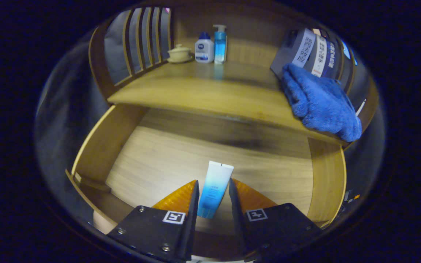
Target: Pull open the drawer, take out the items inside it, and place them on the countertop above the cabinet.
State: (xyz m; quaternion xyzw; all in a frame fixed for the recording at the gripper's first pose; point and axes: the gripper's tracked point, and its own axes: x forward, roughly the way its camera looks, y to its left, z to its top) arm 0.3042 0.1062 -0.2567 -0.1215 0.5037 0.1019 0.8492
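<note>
Wood-grain boards are lining the open drawer point(152, 160) you are looking down into, and its floor is lying bare around the one item left in it. Your gripper point(213, 186) is reaching into the drawer with its fingers parted narrowly around a white-and-blue tube point(214, 188); the tube is lying flat between them, and you cannot tell whether either finger is touching it. The tube's white end is pointing ahead, past the fingertips, toward the shadowed back of the drawer. Free floor is running out to the drawer's side walls on both sides. Above, the countertop point(203, 91) edge is overhanging the drawer's rear. A blue towel point(318, 102) is drooping over that edge, while a lidded ceramic bowl point(179, 53), a white bottle point(204, 48) and a blue pump bottle point(220, 44) are standing far back.
</note>
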